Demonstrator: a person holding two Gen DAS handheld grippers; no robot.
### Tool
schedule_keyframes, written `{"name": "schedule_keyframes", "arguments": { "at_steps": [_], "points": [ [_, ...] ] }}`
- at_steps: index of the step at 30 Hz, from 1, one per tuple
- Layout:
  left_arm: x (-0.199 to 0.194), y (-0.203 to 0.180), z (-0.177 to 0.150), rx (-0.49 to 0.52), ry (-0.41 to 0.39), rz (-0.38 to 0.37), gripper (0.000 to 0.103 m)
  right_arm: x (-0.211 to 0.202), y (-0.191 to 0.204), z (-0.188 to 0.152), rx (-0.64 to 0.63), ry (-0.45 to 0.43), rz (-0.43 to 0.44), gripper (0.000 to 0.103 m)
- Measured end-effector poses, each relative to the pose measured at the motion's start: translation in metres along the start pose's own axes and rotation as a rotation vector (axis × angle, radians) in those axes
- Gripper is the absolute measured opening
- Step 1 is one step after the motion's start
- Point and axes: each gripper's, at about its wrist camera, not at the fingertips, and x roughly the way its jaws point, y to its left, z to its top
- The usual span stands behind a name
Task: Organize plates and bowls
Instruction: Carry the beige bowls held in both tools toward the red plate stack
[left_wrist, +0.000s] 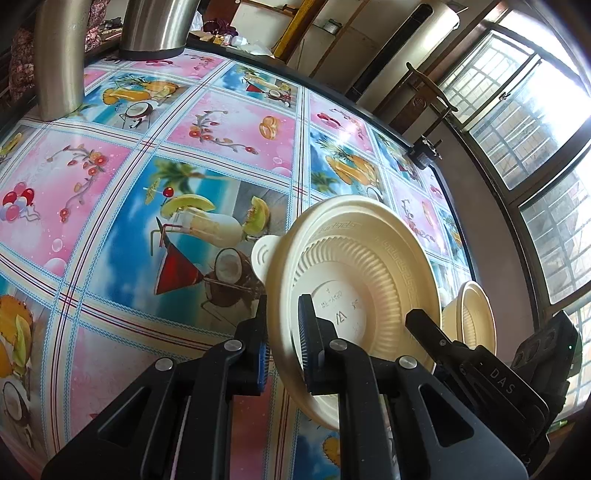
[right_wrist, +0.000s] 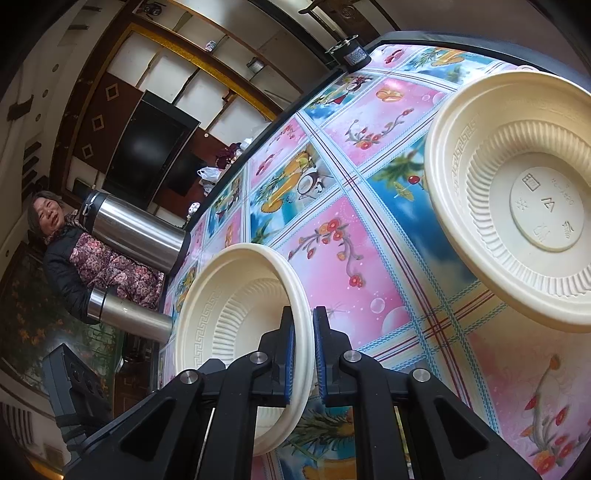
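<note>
Nearest to the left wrist camera, the black left gripper (left_wrist: 284, 345) with blue ribbed pads is clamped on the rim of a cream-coloured round plastic bowl with a ribbed wall (left_wrist: 369, 266), one finger on each side of the rim. This bowl is held on its edge above the table, and its underside with moulded marks faces the camera. A small cream tab (left_wrist: 264, 254) sticks out at its upper left edge. To the right of it, partly hidden, the black right gripper (left_wrist: 436, 332) holds a second cream ribbed plastic bowl (left_wrist: 472, 317), also on its edge. In the right wrist view, the right gripper (right_wrist: 303, 354) is closed on the rim of this second bowl (right_wrist: 236, 306), whose inside faces left, and the first bowl (right_wrist: 517, 192) hangs near, at the upper right, apart from it. Under both bowls lies the table covered with a glossy pink and blue oilcloth with fruit and cocktail pictures (left_wrist: 184, 147). Two tall stainless steel flasks (left_wrist: 155, 26) stand at the far edge of the table. A person in a dark floral jacket (right_wrist: 92, 258) sits behind the flasks. Big windows with grilles (left_wrist: 517, 110) are on the right side of the room.
</note>
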Motion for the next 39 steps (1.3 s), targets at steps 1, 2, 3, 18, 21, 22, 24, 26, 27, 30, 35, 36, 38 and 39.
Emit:
{"name": "schedule_keyframes", "arguments": {
  "at_steps": [1, 2, 3, 18, 21, 22, 24, 26, 27, 30, 35, 36, 38, 39],
  "points": [
    [0.001, 0.0, 0.0, 0.0, 0.002, -0.001, 0.01, 0.0, 0.0, 0.0, 0.0, -0.001, -0.002, 0.01],
    [0.001, 0.001, -0.001, -0.001, 0.006, -0.003, 0.01, 0.0, 0.0, 0.0, -0.001, -0.001, -0.003, 0.01],
    [0.002, 0.001, -0.001, -0.001, 0.007, -0.002, 0.01, 0.0, 0.0, 0.0, -0.001, 0.0, -0.003, 0.01],
    [0.002, -0.005, -0.004, 0.029, 0.014, -0.006, 0.01, -0.001, -0.004, 0.001, 0.018, -0.008, -0.014, 0.01],
    [0.002, -0.006, -0.005, 0.034, 0.012, -0.004, 0.01, -0.003, -0.005, 0.0, 0.022, -0.008, -0.013, 0.01],
    [0.001, -0.006, -0.006, 0.037, 0.01, -0.002, 0.01, -0.003, -0.005, 0.0, 0.024, -0.008, -0.012, 0.01],
    [0.0, -0.007, -0.007, 0.041, 0.007, 0.003, 0.01, -0.003, -0.005, -0.001, 0.027, -0.006, -0.011, 0.01],
    [-0.003, -0.006, -0.01, 0.043, 0.002, 0.01, 0.01, -0.002, -0.005, -0.002, 0.026, -0.003, -0.009, 0.01],
    [-0.004, -0.005, -0.011, 0.042, 0.001, 0.012, 0.01, -0.002, -0.004, -0.003, 0.026, 0.0, -0.007, 0.01],
    [-0.011, 0.0, -0.015, 0.033, -0.007, 0.017, 0.01, -0.003, -0.001, -0.008, 0.019, 0.008, -0.001, 0.01],
    [-0.025, 0.017, -0.028, 0.0, -0.022, 0.03, 0.01, -0.004, 0.01, -0.024, -0.015, 0.044, 0.007, 0.01],
    [-0.029, 0.023, -0.033, -0.012, -0.022, 0.035, 0.01, -0.003, 0.011, -0.028, -0.02, 0.057, 0.007, 0.01],
    [-0.033, 0.034, -0.041, -0.03, -0.019, 0.039, 0.011, -0.001, 0.014, -0.038, -0.028, 0.083, 0.01, 0.01],
    [-0.036, 0.039, -0.045, -0.04, -0.018, 0.037, 0.011, -0.002, 0.017, -0.042, -0.035, 0.087, 0.014, 0.01]
  ]
}}
